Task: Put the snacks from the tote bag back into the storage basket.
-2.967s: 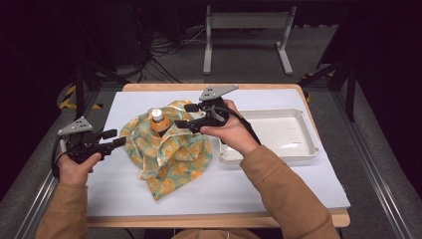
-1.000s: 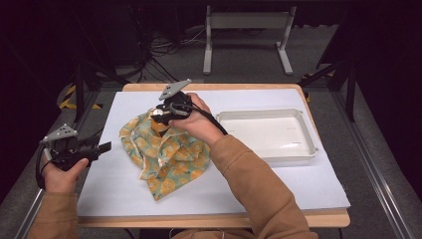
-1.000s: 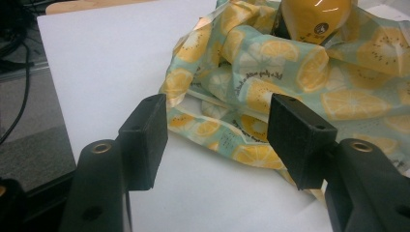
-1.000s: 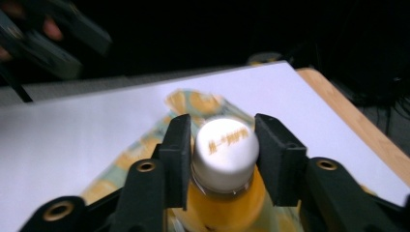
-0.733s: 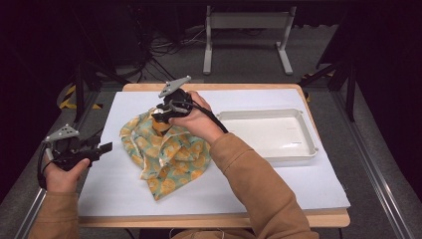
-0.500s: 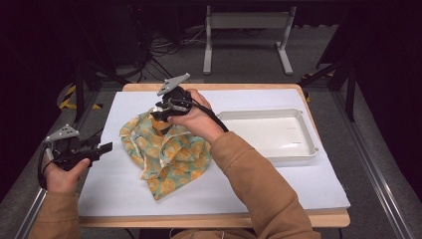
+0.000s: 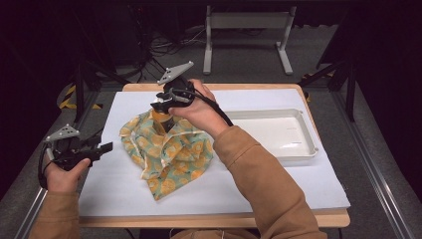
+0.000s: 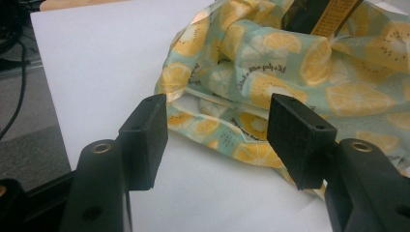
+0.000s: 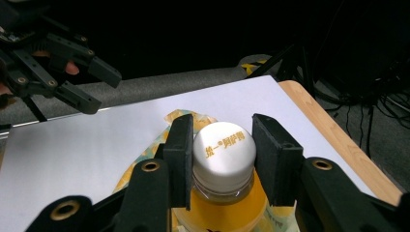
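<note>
Up close, right gripper (image 9: pixel 220 159) jaws clamp the bottle (image 9: pixel 223 154) cap; left gripper (image 8: pixel 217 130) jaws gape.

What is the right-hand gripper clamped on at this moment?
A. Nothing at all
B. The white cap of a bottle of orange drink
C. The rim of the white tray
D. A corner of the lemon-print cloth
B: in the right gripper view the right gripper has its jaws against both sides of the white cap of the bottle, above the lemon-print cloth.
</note>
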A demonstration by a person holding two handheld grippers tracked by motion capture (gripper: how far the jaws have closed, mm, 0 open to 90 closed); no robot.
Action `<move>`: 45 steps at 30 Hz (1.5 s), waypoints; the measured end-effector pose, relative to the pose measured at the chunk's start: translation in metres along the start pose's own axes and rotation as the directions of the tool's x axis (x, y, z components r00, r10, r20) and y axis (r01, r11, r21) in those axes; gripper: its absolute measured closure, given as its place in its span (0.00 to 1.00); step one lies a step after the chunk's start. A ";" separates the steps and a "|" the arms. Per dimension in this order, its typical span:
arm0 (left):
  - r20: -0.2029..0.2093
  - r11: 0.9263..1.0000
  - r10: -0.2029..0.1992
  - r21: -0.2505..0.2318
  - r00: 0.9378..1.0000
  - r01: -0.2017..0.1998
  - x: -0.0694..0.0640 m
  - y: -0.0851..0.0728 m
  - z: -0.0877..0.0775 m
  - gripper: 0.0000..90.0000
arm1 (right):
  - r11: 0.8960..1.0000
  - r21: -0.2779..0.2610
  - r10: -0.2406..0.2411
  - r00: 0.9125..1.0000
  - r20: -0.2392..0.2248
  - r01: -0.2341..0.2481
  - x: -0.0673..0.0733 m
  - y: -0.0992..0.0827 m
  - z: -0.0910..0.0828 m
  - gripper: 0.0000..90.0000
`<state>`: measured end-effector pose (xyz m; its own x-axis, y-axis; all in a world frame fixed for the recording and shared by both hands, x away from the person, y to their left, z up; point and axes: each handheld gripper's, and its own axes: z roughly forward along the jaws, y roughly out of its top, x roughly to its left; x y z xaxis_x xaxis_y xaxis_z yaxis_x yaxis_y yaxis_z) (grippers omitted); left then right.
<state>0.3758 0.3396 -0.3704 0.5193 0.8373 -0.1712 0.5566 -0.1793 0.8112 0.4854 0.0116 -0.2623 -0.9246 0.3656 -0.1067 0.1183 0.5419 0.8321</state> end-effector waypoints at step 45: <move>0.007 0.999 0.006 0.037 1.000 -0.007 -0.004 0.000 0.012 0.45 | 0.998 -0.036 0.057 0.986 0.157 -0.052 -0.031 0.003 -0.144 0.68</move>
<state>0.3816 0.3294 -0.3765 0.5277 0.8322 -0.1702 0.5770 -0.2041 0.7909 0.4624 -0.1075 -0.1779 -0.8481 0.5100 -0.1433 0.1528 0.4944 0.8557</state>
